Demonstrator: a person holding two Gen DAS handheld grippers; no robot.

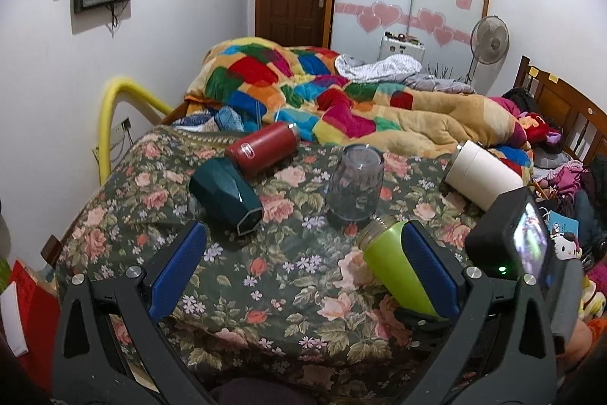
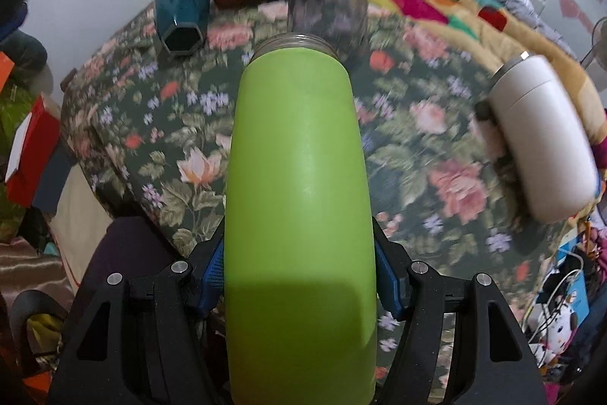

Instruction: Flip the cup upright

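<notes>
My right gripper (image 2: 299,276) is shut on a lime green cup (image 2: 299,185), gripping it near its base, with its threaded mouth pointing away toward the bed. The same green cup (image 1: 394,264) shows tilted in the left wrist view, partly behind my left gripper's right finger. My left gripper (image 1: 303,245) is open and empty above the floral bedspread (image 1: 265,276). A clear purple-tinted cup (image 1: 354,186) stands upside down in the middle; it also shows in the right wrist view (image 2: 328,6). A dark teal faceted cup (image 1: 225,194) lies on its side at left.
A red flask (image 1: 263,147) lies behind the teal cup. A cream flask (image 1: 483,177) lies at right. A patchwork quilt (image 1: 341,101) is heaped across the back of the bed. A red box (image 1: 34,310) sits off the left edge. The right gripper's body (image 1: 516,241) is at far right.
</notes>
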